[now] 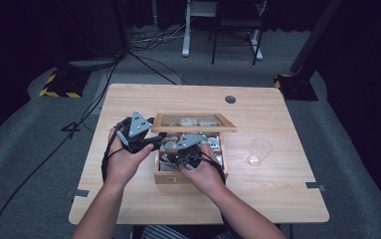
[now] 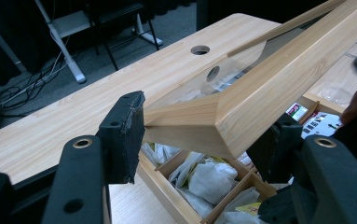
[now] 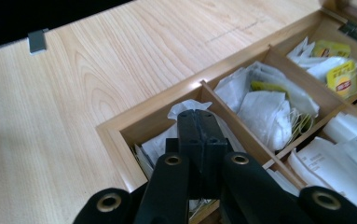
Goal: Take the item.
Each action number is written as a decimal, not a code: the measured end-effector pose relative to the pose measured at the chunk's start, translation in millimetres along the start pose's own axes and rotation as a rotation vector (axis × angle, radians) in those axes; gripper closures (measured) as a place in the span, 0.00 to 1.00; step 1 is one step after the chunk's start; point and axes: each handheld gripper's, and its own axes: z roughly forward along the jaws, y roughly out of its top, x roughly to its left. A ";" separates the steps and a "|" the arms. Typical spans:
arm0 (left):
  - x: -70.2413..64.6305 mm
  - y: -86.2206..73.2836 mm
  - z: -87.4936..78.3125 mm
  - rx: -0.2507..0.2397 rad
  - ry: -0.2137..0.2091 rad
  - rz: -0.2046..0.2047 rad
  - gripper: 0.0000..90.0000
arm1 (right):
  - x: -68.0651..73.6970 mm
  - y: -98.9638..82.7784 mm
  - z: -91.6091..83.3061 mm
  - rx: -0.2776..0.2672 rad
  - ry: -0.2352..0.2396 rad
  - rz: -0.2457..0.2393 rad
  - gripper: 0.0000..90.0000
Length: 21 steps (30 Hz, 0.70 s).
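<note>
A wooden tea box (image 1: 178, 178) stands mid-table with its glass-paned lid (image 1: 193, 129) raised. My left gripper (image 1: 151, 141) is shut on the lid's left front corner; in the left gripper view both pads press the wooden frame (image 2: 278, 79), with my left gripper (image 2: 199, 135) holding it up over the compartments. My right gripper (image 1: 174, 157) reaches into the box's front left compartment. In the right gripper view my right gripper (image 3: 199, 122) has its jaws pressed together on a white tea bag (image 3: 185, 106) whose paper sticks out around the tips.
Dividers (image 3: 241, 135) split the box into compartments of white packets (image 3: 264, 109) and yellow-labelled bags (image 3: 341, 77). A clear plastic cup (image 1: 258, 151) lies on the table (image 1: 277, 199) to the right of the box. A cable hole (image 1: 230, 99) sits near the far edge.
</note>
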 end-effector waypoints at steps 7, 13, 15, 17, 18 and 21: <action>0.1 0.1 0.0 0.000 -0.001 0.000 0.47 | 2.4 4.8 -13.4 -0.042 -0.003 -0.008 1.00; 0.6 0.6 -0.1 0.001 0.001 0.004 0.47 | 3.1 8.4 -23.3 -0.060 -0.010 -0.014 1.00; 0.6 0.6 -0.1 0.001 0.000 0.004 0.47 | 3.5 9.1 -26.0 -0.067 -0.012 -0.015 1.00; 0.6 0.6 -0.1 0.002 0.000 0.004 0.47 | 3.4 9.8 -29.2 -0.074 -0.015 -0.018 1.00; 0.6 0.7 -0.1 0.002 0.000 0.004 0.47 | 3.4 10.0 -30.3 -0.076 -0.016 -0.019 1.00; 0.6 0.7 -0.1 0.002 0.000 0.003 0.47 | 3.0 10.5 -35.7 -0.084 -0.020 -0.018 1.00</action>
